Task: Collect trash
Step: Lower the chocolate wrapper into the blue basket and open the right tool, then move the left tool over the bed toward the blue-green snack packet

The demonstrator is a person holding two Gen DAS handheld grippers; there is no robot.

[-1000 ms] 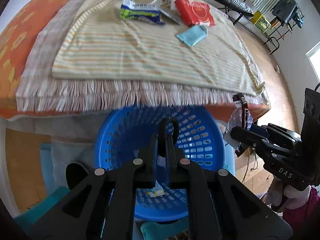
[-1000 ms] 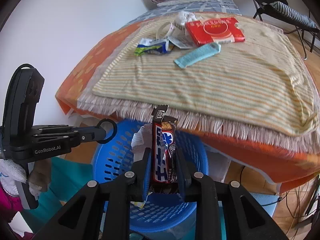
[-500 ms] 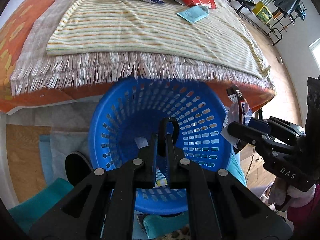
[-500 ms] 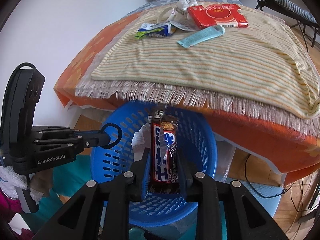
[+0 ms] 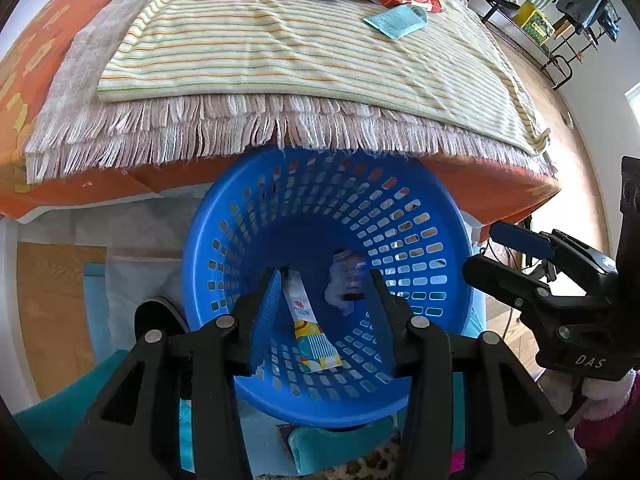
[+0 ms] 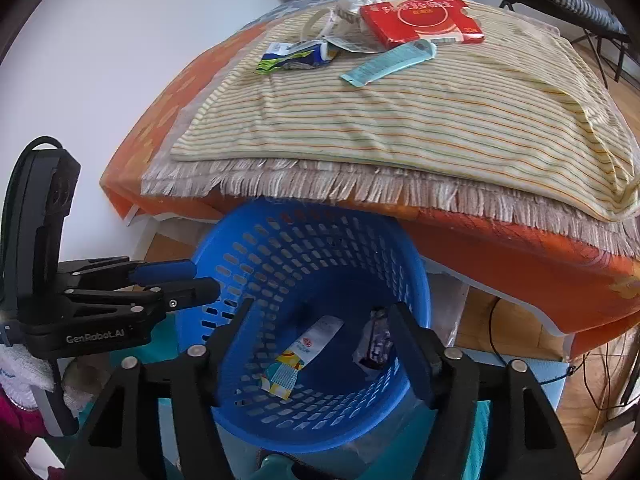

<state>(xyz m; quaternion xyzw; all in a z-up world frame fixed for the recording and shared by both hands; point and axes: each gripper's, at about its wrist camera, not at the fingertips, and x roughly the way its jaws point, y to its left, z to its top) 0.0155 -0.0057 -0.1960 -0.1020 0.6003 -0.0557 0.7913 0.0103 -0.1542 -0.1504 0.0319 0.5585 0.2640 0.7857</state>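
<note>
A blue slotted basket (image 5: 192, 240) (image 6: 424, 280) stands on the floor against the bed's edge. My left gripper (image 5: 324, 276) (image 6: 204, 277) hangs over it, its jaws opening with nothing pressed between them. To its right my right gripper (image 6: 320, 312) (image 5: 486, 252) is opening too, and its pads are bare. A dark chocolate bar wrapper (image 6: 376, 344) (image 5: 346, 284) lies loose in the basket, blurred in the left wrist view. Beside it rests a white, yellow and teal wrapper (image 6: 300, 360) (image 5: 310, 332).
On the striped blanket (image 6: 400, 120) at the far end lie a red packet (image 6: 420, 20), a teal sachet (image 6: 388, 64), a blue-green wrapper (image 6: 296, 54) and crumpled white plastic (image 6: 352, 4). The blanket's fringe overhangs the basket's rim. Cables (image 6: 600, 380) trail on the floor at right.
My right gripper opened and the chocolate bar wrapper dropped from it into the basket. The left gripper went from shut to open. Both hands stayed over the basket.
</note>
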